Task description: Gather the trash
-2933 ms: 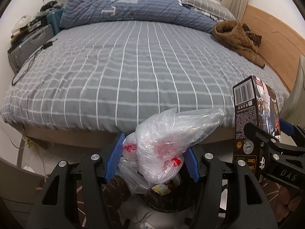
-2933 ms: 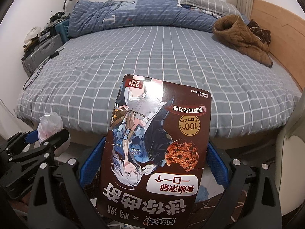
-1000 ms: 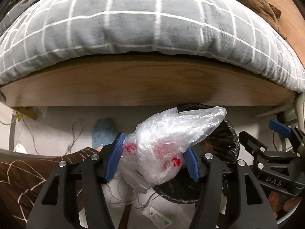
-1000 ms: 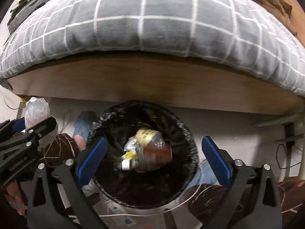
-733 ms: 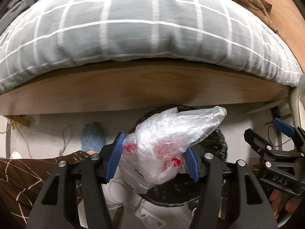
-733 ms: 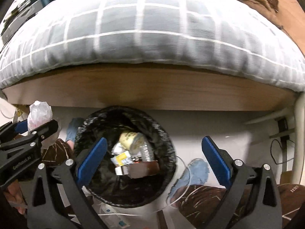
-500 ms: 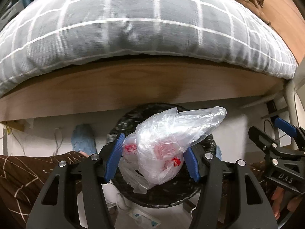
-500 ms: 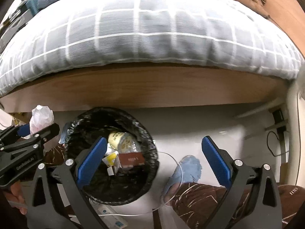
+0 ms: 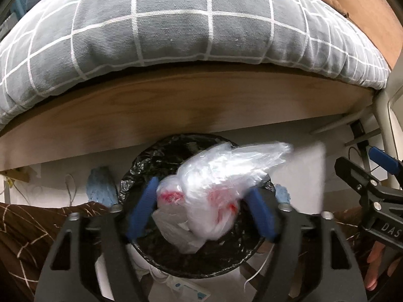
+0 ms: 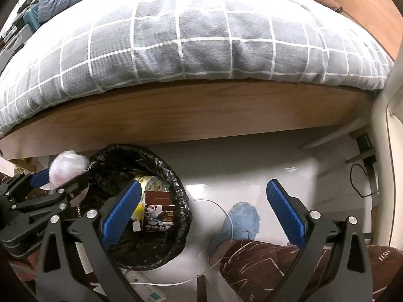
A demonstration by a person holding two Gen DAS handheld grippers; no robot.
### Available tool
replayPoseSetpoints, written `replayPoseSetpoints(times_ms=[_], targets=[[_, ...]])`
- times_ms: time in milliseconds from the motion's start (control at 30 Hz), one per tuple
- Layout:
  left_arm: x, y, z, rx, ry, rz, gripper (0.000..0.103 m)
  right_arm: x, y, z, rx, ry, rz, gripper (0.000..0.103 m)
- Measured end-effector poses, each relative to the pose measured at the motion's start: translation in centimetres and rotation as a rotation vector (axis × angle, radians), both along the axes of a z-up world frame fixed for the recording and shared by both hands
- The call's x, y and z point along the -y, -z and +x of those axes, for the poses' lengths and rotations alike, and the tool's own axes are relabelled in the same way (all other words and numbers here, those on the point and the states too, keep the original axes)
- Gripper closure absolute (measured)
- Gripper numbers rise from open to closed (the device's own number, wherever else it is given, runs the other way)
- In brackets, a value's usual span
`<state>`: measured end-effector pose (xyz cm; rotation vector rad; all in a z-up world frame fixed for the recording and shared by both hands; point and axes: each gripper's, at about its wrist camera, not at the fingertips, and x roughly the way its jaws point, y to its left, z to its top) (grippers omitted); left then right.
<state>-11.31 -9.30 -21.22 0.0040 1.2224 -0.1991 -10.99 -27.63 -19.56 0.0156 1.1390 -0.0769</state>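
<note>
1. There were two grippers, one trash bin, one clear plastic bag, one bed and two blue slippers.
2. The left gripper [image 9: 201,207] hung over the trash bin [image 9: 161,256], which was lined in black plastic and stood on the pale floor just in front of the bed's [image 9: 176,105] wooden side rail.
3. Its jaws were opening. The clear plastic bag [image 9: 211,191] sat between the blue pads [image 9: 142,209]; the left pad seemed to touch it and the right pad stood just clear, though blur made contact hard to judge.
4. The bag was above the bin's mouth. Its long axis ran from lower left to upper right in the left wrist view, with the bulky end, showing red print, low between the pads and the thin twisted end pointing up and right past the bin's rim.
5. The red print on the bag was too smeared to read.
6. The right gripper [image 10: 209,211] was spread wide with nothing between its pads, over the floor beside the bin.
7. Inside the bin lay a dark snack box [image 10: 158,214] with printed artwork and a round can [image 10: 148,180]; their lettering could not be read.
8. One slipper [image 10: 238,222] lay between the right gripper's pads in view, above a brown patterned trouser leg [image 10: 264,261].
9. The right gripper's body read "DAS" in the left wrist view.
10. The bed had a grey quilt [image 10: 201,40] with a white grid.
</note>
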Motion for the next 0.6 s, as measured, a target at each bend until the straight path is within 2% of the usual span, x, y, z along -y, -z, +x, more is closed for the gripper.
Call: replayPoseSetpoints(times_ms=[133, 300, 433, 600], targets=[[-0.4, -0.1, -0.2, 0.022, -0.002, -0.001, 0.011, -0.1, -0.3, 0.1, 0.007, -0.002, 0.003, 0.007], [-1.5, -1.3, -0.4, 0.057, -0.015, 0.031, 0.006, -0.9, -1.4, 0.2, 0.04, -0.015, 0.006, 0.007], [-4.0, -3.6, -0.6, 0.082, -0.054, 0.017, 0.006, -2.1, -4.0, 0.2, 0.108, -0.037, 0.004, 0.007], [-6.3, -9.4, -1.6, 0.191, -0.097, 0.013, 0.006, -3.6, -9.3, -0.2, 0.221, -0.051, 0.015, 0.008]])
